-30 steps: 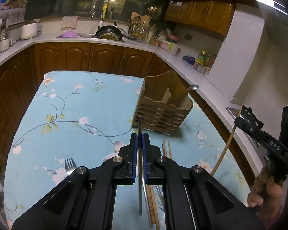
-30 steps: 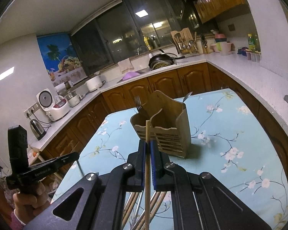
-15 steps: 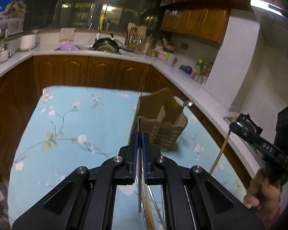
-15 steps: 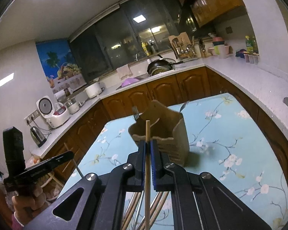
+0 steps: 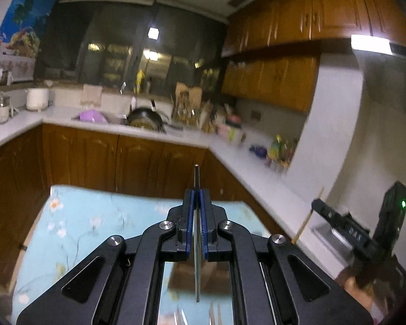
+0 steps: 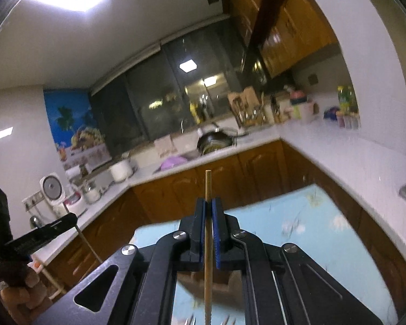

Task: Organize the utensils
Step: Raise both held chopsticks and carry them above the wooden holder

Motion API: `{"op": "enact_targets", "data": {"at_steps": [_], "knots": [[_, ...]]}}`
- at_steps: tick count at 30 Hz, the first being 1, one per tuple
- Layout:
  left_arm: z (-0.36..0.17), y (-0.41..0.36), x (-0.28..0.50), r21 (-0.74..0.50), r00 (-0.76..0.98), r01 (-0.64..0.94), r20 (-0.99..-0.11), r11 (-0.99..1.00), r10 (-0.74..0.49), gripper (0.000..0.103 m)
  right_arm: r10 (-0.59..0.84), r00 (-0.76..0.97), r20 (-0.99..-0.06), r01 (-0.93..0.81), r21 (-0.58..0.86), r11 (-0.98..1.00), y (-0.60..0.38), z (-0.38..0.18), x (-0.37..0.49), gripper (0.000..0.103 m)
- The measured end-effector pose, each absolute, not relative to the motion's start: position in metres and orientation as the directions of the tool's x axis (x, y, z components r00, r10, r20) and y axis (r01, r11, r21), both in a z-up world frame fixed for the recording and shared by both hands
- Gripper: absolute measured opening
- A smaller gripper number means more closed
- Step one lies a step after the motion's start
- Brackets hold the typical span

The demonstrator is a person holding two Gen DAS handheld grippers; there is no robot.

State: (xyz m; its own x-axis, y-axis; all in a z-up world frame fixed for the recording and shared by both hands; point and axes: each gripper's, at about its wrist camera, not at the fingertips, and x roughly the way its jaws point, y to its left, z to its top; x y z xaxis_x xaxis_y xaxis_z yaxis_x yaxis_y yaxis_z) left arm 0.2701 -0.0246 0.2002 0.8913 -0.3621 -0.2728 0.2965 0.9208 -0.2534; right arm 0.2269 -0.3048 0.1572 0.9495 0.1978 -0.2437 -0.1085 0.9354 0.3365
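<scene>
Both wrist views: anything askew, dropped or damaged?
Nothing stands out. The left gripper is shut on a thin metal utensil, the right gripper on a wooden chopstick; both sit straight between the pads. Views are motion-blurred, so fine damage can't be ruled out.

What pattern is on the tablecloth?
Light blue tablecloth with white blossoms on thin branches, somewhat blurred; it shows best in the left wrist view.

Bench (image 5: pixel 75 233): covered by light-blue cloth (image 6: pixel 319 241) with white blossom print. Wooden holder (image 5: pixel 216 276) stands on cloth, largely hidden behind gripper frames, blurred. Fork tines (image 5: pixel 215 312) visible at lower edge; whether lying on cloth or not, cannot tell.
</scene>
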Motion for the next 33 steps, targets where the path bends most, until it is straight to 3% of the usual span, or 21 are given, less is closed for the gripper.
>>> {"op": "enact_targets", "data": {"at_steps": [7, 22, 33], "knots": [[0.197, -0.034, 0.316, -0.261, 0.931, 0.245, -0.207, 0.934, -0.302, 0.004, 0.111, 0.98, -0.163, -0.054, 0.318, 0.947, -0.309, 0.166, 0.263, 0.005], [0.101, -0.045, 0.353, -0.288, 0.879, 0.219, -0.355, 0.932, -0.317, 0.004, 0.102, 0.963, -0.249, -0.037, 0.253, 0.967, -0.291, 0.091, 0.287, 0.005], [0.08, -0.053, 0.357, -0.278, 0.838, 0.224, -0.434, 0.934, -0.33, 0.006, 0.109, 0.945, -0.308, -0.028, 0.256, 0.966, -0.298, 0.081, 0.285, 0.006]]}}
